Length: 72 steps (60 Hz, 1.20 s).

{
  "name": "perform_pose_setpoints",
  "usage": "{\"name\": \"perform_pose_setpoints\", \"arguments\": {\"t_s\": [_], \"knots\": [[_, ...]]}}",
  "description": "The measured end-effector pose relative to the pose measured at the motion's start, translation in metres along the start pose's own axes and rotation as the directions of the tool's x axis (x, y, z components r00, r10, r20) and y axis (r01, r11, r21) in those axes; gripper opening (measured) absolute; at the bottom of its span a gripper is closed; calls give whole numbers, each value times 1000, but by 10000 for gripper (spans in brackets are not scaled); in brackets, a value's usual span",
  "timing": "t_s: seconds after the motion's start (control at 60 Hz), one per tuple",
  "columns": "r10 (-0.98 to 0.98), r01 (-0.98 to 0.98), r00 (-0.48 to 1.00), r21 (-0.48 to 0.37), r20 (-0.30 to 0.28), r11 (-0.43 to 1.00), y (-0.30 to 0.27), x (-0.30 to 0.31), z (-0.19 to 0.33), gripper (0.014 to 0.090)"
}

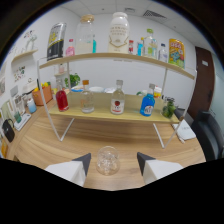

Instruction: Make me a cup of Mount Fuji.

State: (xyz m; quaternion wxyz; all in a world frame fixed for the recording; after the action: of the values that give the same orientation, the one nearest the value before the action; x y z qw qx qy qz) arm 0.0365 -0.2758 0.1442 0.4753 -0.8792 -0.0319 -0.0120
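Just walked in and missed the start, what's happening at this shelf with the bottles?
A person is holding a gripper over a wooden table, getting set to mix a drink. A clear glass stands between the open fingers with gaps on both sides, so it is not clamped. Beyond it, the lower shelf holds a red bottle, a clear bottle, a red-labelled bottle and a blue bottle. None looks picked up yet.

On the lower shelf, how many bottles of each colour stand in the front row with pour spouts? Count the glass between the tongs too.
Red bottle: 1
Clear bottles: 2
Blue bottle: 1
Glass between the open tongs: 1
Total: 5
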Motion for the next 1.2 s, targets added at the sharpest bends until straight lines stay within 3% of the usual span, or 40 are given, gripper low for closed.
{"name": "perform_pose_setpoints", "arguments": {"t_s": [0.183,0.333,0.583,0.8,0.967,1.117,1.2], "knots": [[14,-15,999,-15,-33,1000,13,-1,-15,857],[63,-63,998,6,-3,998,23,-30,-30,858],[76,-93,994,232,81,968,-62,-81,-7,866],[59,-67,998,306,38,950,-127,-81,65,856],[60,-66,998,278,31,958,-136,-81,106,648],[41,-39,999,265,-1,963,-131,-79,121,370],[44,-45,999,274,9,961,-132,-81,120,365]]}}
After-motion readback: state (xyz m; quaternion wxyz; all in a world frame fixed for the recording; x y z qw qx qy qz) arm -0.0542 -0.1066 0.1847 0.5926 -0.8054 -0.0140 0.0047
